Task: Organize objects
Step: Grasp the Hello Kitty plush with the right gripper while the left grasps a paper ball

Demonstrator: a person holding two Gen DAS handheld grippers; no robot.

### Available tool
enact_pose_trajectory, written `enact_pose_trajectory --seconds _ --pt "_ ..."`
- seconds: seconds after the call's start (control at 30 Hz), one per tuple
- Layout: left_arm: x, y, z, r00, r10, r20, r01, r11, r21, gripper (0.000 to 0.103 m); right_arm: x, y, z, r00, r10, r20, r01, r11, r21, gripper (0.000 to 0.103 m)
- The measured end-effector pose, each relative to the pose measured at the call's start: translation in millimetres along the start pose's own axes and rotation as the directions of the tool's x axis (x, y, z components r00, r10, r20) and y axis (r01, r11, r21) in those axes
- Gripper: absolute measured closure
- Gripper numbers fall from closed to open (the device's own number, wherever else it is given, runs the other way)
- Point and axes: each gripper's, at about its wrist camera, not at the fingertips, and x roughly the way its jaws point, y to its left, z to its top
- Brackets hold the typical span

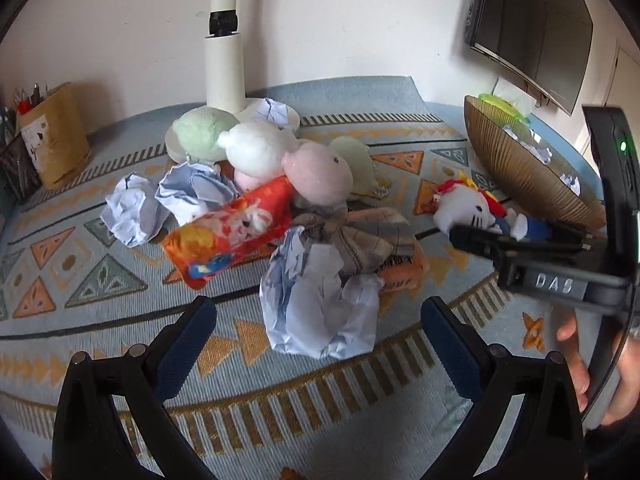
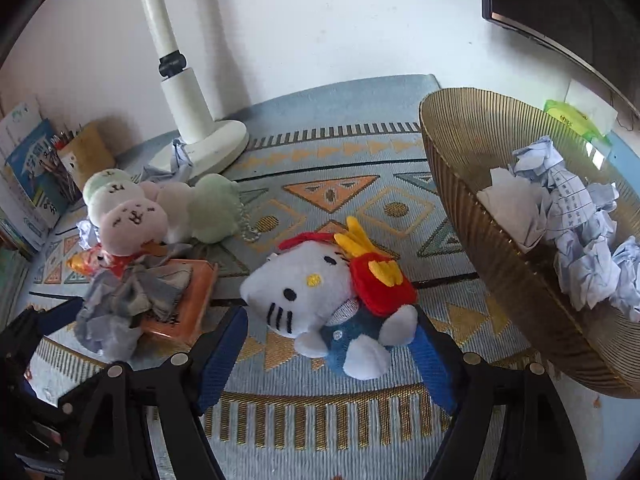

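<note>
Both of my grippers stand open. From the left wrist, my left gripper (image 1: 318,330) hangs with its fingers apart on either side of a crumpled paper ball (image 1: 320,304) lying on the patterned table (image 1: 100,320), not pressing it. Behind it sit an orange snack packet (image 1: 232,232), a pile of soft toys (image 1: 280,156) and more crumpled paper (image 1: 136,208).

From the right wrist, my right gripper (image 2: 330,354) brackets a white cat plush (image 2: 320,300) on the table, its pads wide of it. A ribbed golden bowl (image 2: 500,272) to the right holds paper balls (image 2: 580,232)
</note>
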Motion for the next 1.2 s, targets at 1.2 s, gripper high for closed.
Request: enact_pose_trajectory --seconds 1.2 --pt "-61 -6 -59 0.994 0.074 0.084 -0.066 0.993 -0.095 0.048 -72 19 -90 0.99 0.138 -0.03 -0.141 0.971 -0.195 0.024"
